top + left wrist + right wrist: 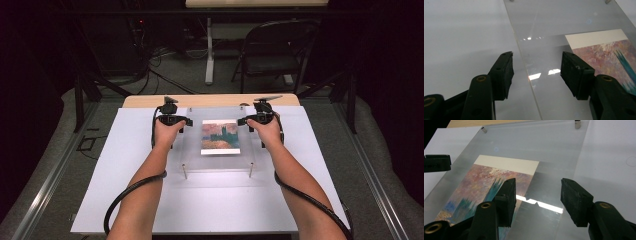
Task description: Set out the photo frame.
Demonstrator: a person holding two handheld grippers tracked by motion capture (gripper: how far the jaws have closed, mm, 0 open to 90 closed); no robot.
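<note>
Flat on the white table (125, 200), print (220, 137) under clear acrylic sheet (192, 150), long axis running away from me; my left gripper (536, 66) and right gripper (537, 191) flank it, both gaping, holding nothing.

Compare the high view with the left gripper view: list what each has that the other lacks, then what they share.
High view alone: the person's forearms, the right tongs, two metal standoff pins at the near edge of the sheet, a folding chair beyond the table, trailing cables.

Left gripper view alone: the left tongs' jaws up close, open, one to each side of the sheet's edge, and glare on the sheet.

Shared: the clear acrylic sheet, the painted print beneath it, the white table surface.
</note>
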